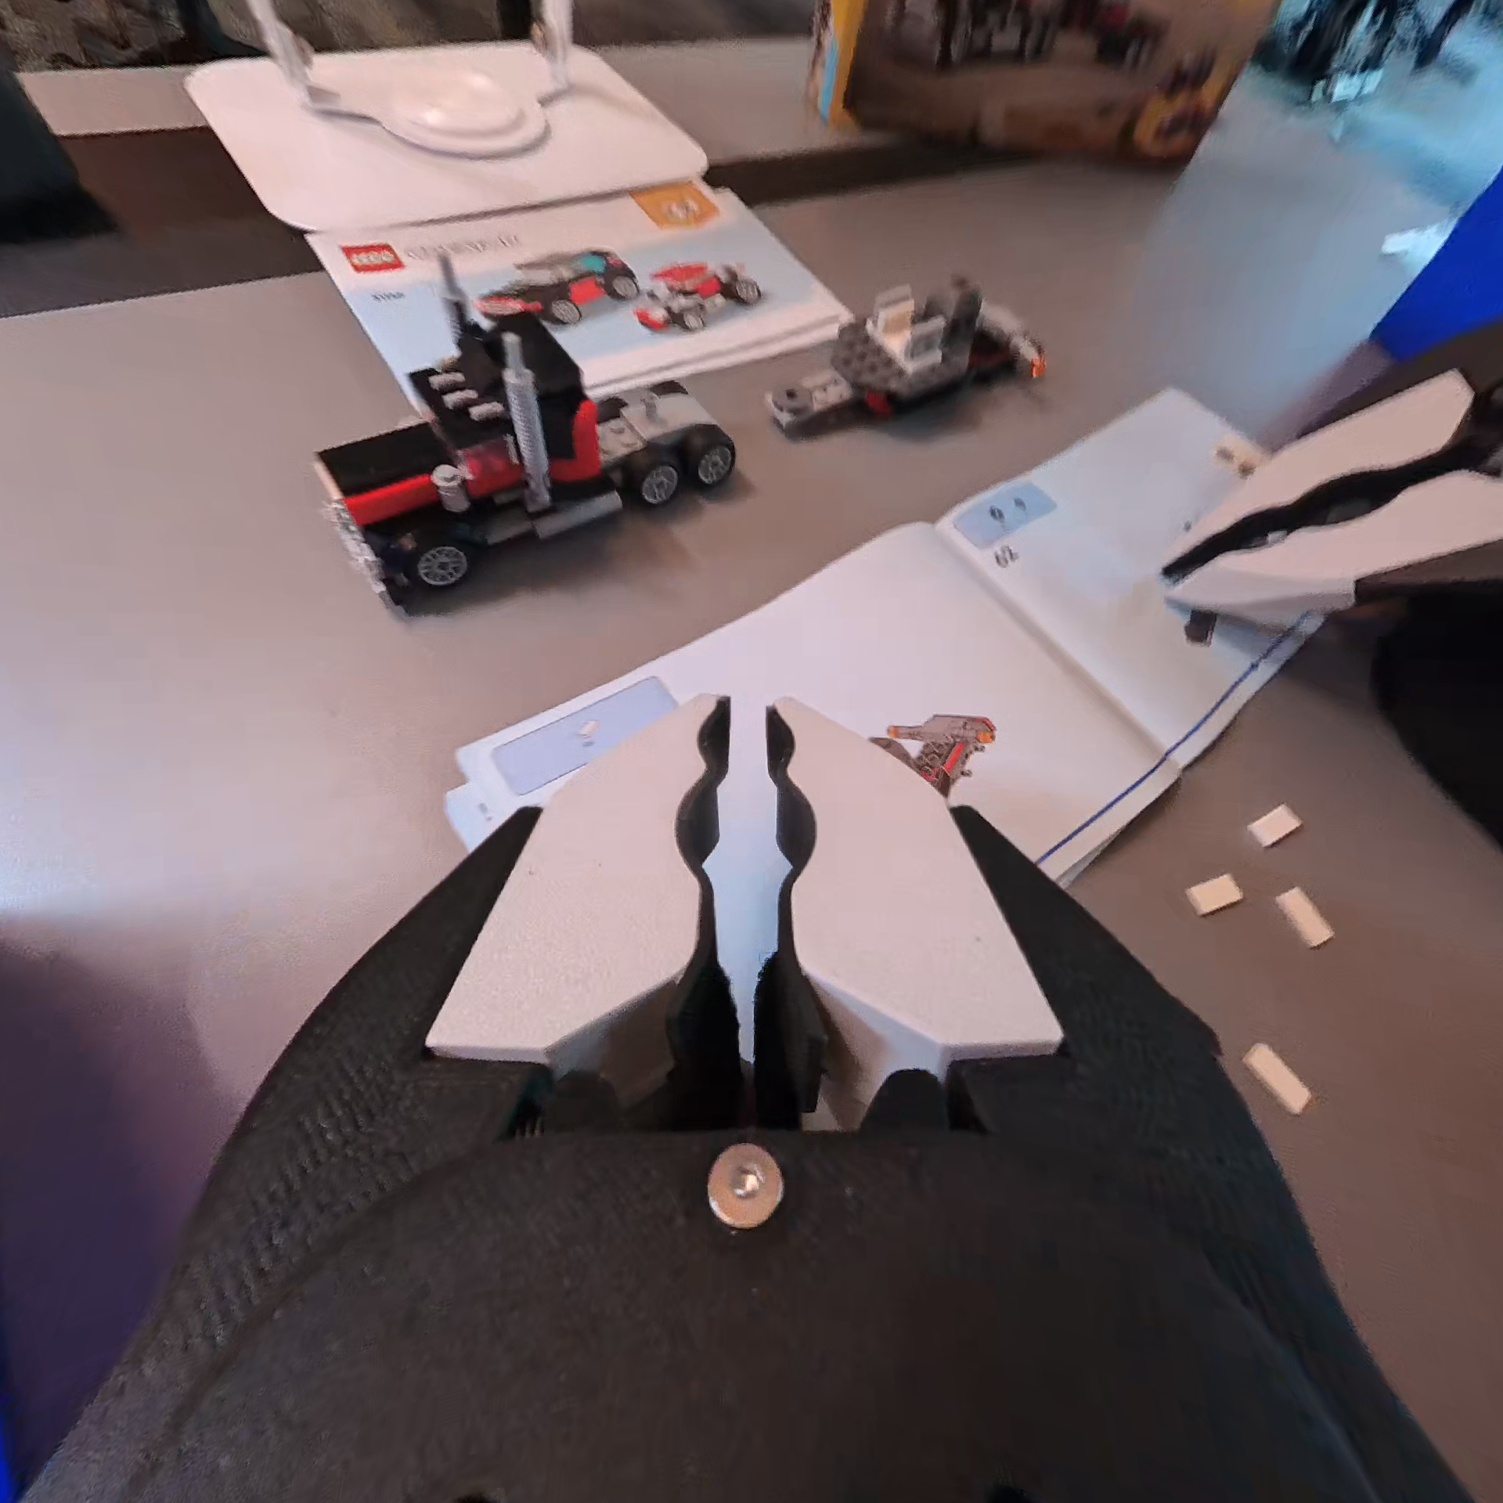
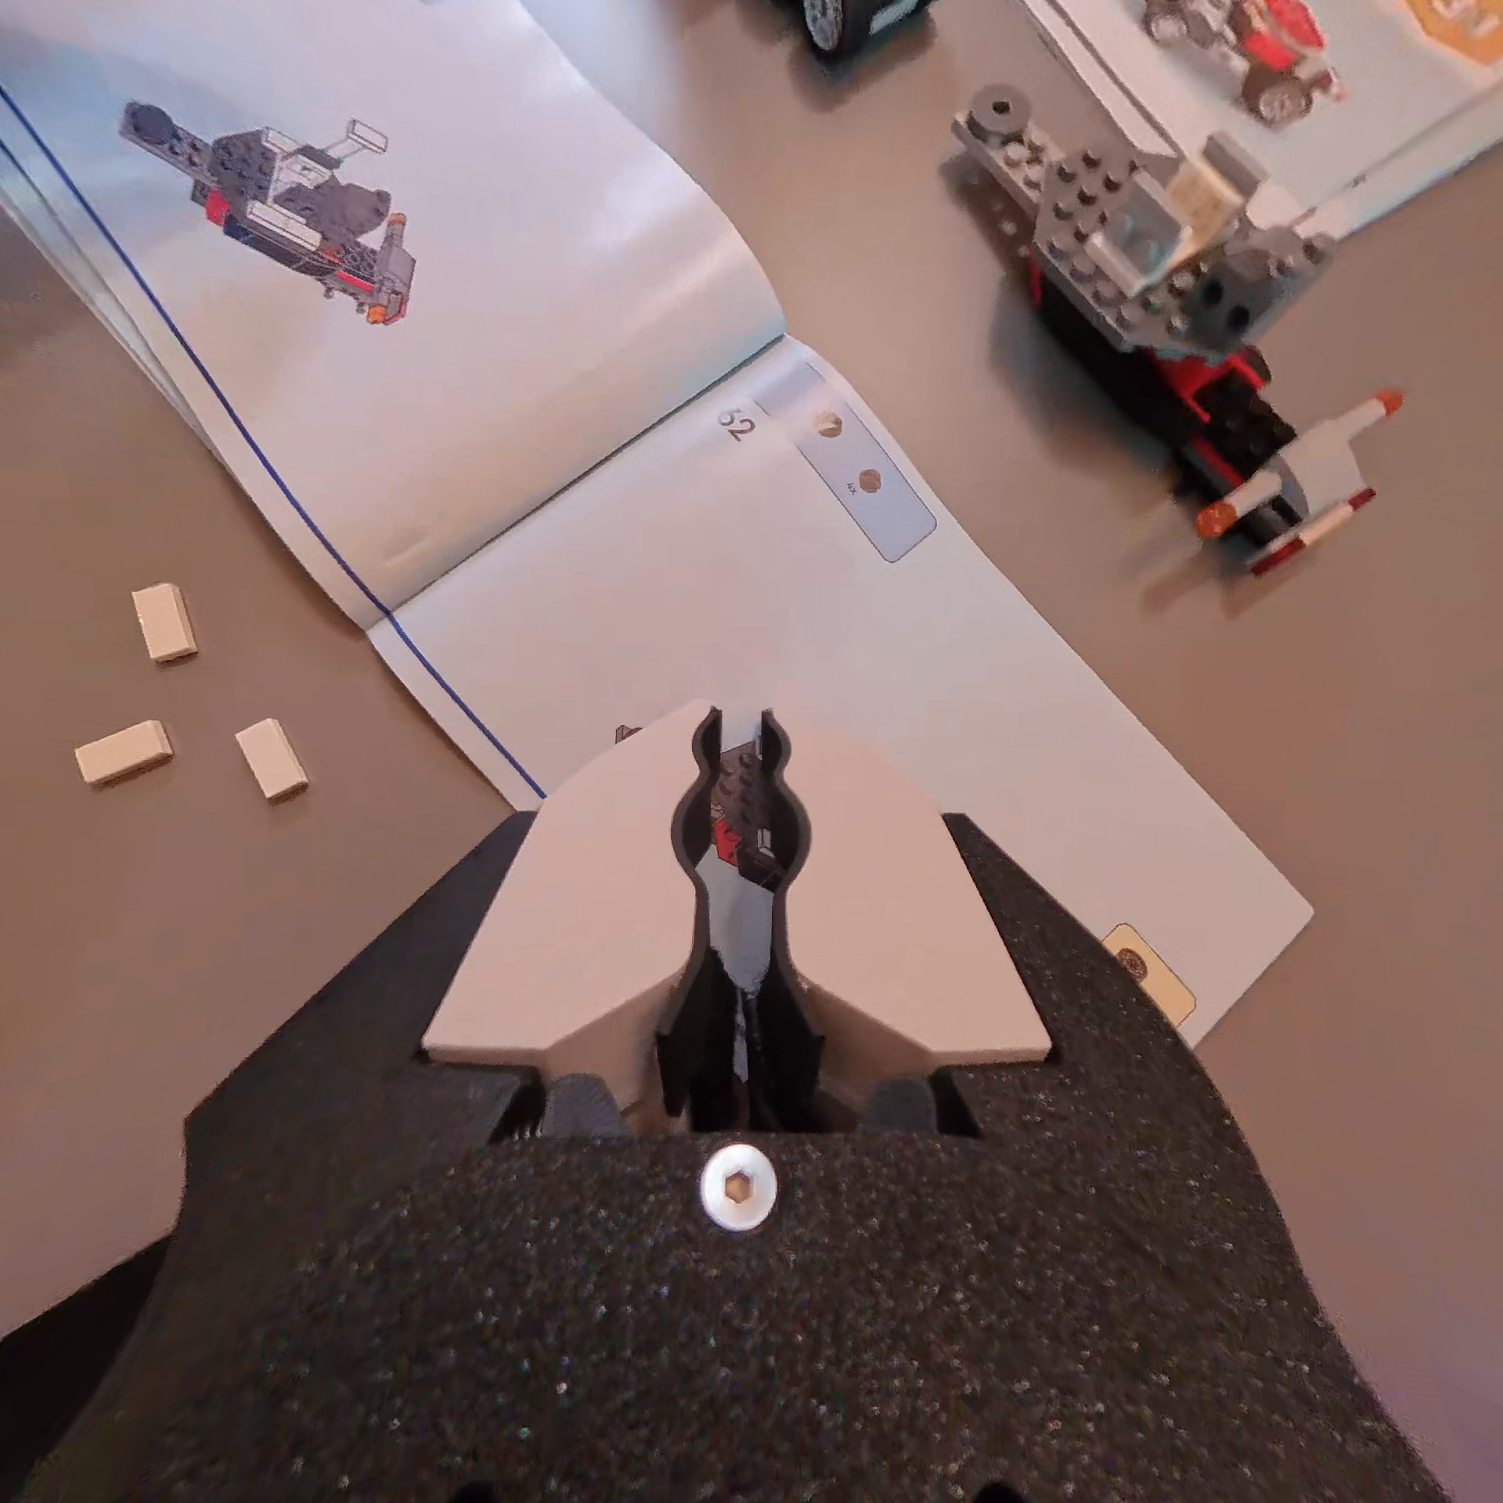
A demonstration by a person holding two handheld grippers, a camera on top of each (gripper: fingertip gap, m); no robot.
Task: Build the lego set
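An open instruction booklet (image 1: 895,651) lies on the grey table, also in the right wrist view (image 2: 569,325). Behind it stands a partly built grey, black and red model (image 1: 907,354), also seen at the upper right of the right wrist view (image 2: 1139,268). Several loose white tiles (image 1: 1213,895) lie beside the booklet (image 2: 165,622). My left gripper (image 1: 748,712) hovers over the booklet's left page, its jaws nearly together and empty. My right gripper (image 2: 742,720) is over the right page, jaws nearly together and empty; it also shows in the left wrist view (image 1: 1175,581).
A finished black and red truck (image 1: 520,463) stands at the back left. A second, closed booklet (image 1: 691,268) lies behind it, with a white stand base (image 1: 447,138) and the set's box (image 1: 1041,73) farther back. A blue object (image 1: 1456,268) is at the right edge. The left gripper's tips are roughly 20 centimetres from the right gripper's. My left tips are roughly 35 centimetres from the white stand base (image 1: 447,138).
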